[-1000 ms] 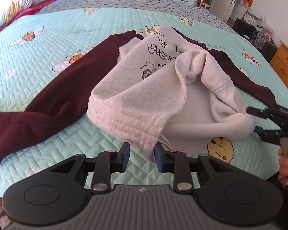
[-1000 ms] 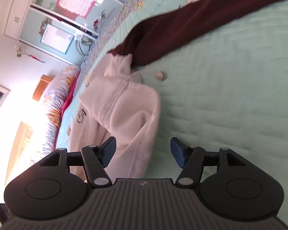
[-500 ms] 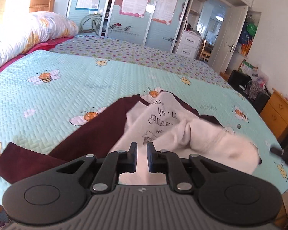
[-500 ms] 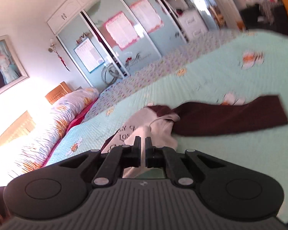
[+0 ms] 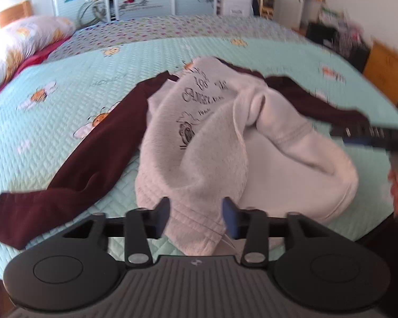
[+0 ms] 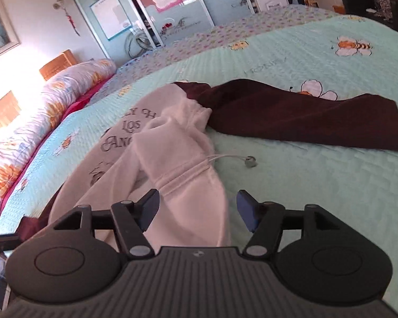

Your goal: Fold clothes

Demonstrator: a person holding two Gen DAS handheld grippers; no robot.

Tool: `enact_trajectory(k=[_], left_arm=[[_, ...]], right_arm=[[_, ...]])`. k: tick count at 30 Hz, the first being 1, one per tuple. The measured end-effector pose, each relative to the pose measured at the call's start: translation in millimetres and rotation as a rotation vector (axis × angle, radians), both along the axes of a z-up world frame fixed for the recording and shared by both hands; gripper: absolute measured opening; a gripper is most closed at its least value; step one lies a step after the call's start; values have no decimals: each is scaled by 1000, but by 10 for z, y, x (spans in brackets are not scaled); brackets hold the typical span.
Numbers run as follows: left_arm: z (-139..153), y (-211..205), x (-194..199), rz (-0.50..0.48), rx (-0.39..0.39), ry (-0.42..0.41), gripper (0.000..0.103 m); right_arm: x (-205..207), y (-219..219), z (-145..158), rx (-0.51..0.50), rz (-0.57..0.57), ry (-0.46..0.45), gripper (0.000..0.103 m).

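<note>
Quilted in pale turquoise with a bee print, the bedspread (image 5: 66,84) fills both wrist views and carries the whole job. Nearest the left gripper (image 5: 196,216), the ribbed hem of a grey-and-maroon sweatshirt (image 5: 199,143) lies between the two fingers, but the pads stand clear of the cloth on both sides and the jaws are opening, so nothing is gripped. The right gripper (image 6: 197,210) is likewise opening, with a bunched fold of the grey body directly ahead of its left finger and bare quilt ahead of its right; its pads press on nothing. Just beyond that fold a white drawcord with a small toggle (image 6: 249,162) trails onto the quilt. Farther out, the printed chest panel rises in a crumpled hump, and the maroon sleeves (image 6: 305,116) spread away to either side, so the garment's long axis runs across both grippers rather than away from them. Judging by this, the hem is the nearer edge for both hands, the left being closer to it. Wardrobe doors (image 6: 172,8) close the background.
</note>
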State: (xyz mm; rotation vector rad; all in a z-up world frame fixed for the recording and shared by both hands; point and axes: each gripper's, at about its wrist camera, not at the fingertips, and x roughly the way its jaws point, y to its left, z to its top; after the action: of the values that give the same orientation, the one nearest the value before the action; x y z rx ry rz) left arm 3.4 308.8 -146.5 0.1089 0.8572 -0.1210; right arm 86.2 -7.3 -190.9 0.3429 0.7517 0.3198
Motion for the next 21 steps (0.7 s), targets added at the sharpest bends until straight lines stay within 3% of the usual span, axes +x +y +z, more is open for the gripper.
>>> enact_trajectory(k=[4, 6, 7, 8, 9, 12, 17, 21], left_arm=[[-335, -286, 212, -57, 84, 62, 52], [-528, -367, 281, -63, 152, 74, 52], [-614, -386, 308, -56, 182, 80, 52], [-703, -378, 337, -42, 205, 92, 52], [-778, -349, 363, -25, 215, 106, 53], [-820, -230, 368, 10, 182, 105, 51], [-729, -70, 353, 44, 119, 61, 27], [-525, 157, 269, 104, 46, 17, 21]], right_arm=[[407, 77, -249, 21, 28, 112, 65], [443, 141, -295, 12, 49, 116, 62], [456, 174, -313, 5, 60, 116, 46], [470, 207, -332, -1, 72, 115, 21], [444, 241, -318, -19, 77, 97, 15], [303, 295, -235, -54, 89, 29, 6], [45, 245, -64, -12, 89, -71, 4], [-170, 218, 156, -11, 102, -149, 3]])
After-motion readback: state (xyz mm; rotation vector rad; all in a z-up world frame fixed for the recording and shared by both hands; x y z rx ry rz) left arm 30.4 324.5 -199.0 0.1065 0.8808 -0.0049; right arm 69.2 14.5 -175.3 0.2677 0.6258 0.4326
